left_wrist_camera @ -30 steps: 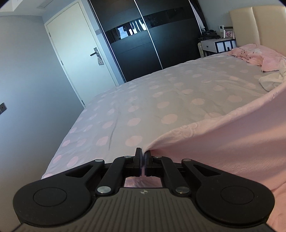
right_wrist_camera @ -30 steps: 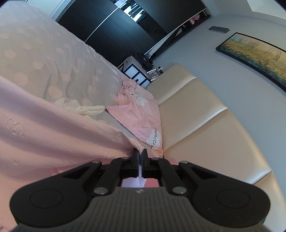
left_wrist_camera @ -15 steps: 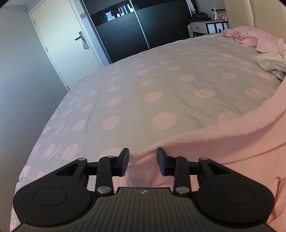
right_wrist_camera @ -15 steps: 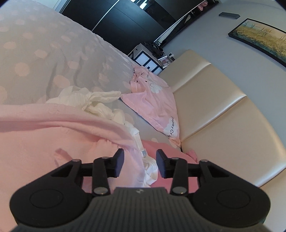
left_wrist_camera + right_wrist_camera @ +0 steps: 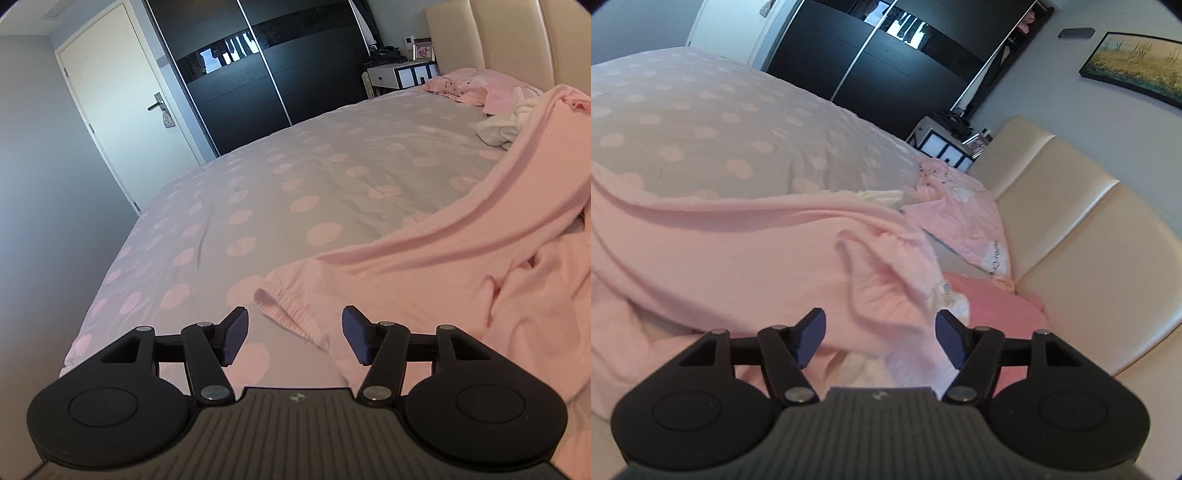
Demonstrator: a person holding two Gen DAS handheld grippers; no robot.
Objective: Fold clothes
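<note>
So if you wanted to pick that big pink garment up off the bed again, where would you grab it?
Probably at the gathered elastic cuff, the end of the pink garment that lies flat and free on the dotted bedspread. Coming in low from the near side, the left gripper has its opening jaws already facing that edge; it looks thick enough to pinch.

Both tools (image 5: 291, 338) (image 5: 877, 339) tilted down, jaws opening.

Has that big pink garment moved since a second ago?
Yes. The pink garment was stretched up between shut fingers; now it lies released on the dotted bedspread.
</note>
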